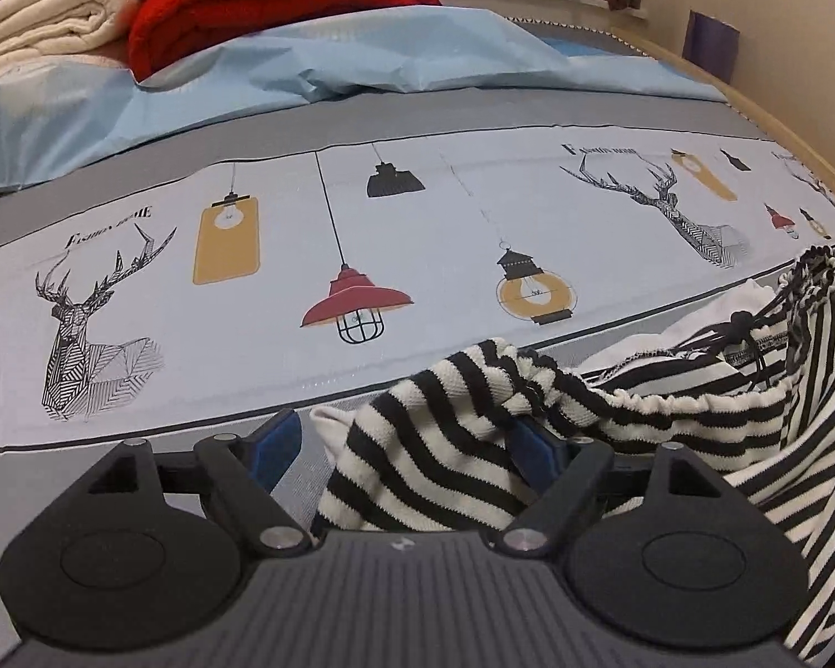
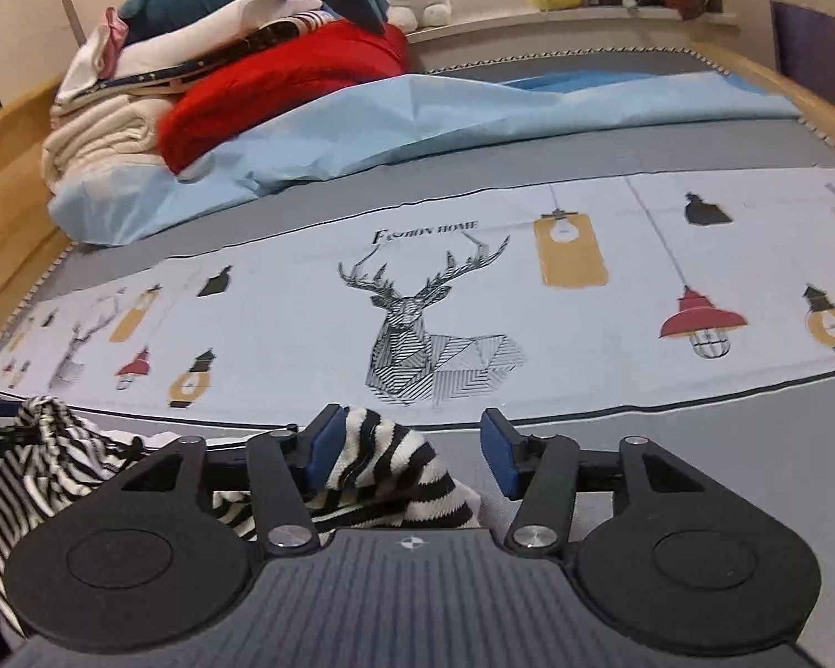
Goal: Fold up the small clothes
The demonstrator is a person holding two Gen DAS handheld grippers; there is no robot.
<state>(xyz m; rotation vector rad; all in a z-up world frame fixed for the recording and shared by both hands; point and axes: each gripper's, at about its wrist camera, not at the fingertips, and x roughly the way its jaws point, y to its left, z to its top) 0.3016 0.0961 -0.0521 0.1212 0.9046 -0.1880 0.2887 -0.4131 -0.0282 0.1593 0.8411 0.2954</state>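
Printed sheet (image 2: 284, 300) lying flat ahead, giving open room across bed middle. Striped garment (image 1: 428, 445) bunching between both grippers' open jaws. Blue cover (image 2: 362, 133), red blanket (image 2: 284, 78), towels (image 2: 100, 145) blocking far side.

The right gripper (image 2: 412, 445) stands with its blue fingers (image 2: 500, 453) spread wide; a bunch of the striped garment (image 2: 384, 467) lies between them against the nine o'clock finger. The rest trails toward eight o'clock. Ahead at twelve o'clock lies the bed sheet (image 2: 317, 334) with its deer print (image 2: 423, 328); a red blanket (image 2: 284, 89) sits at eleven o'clock.
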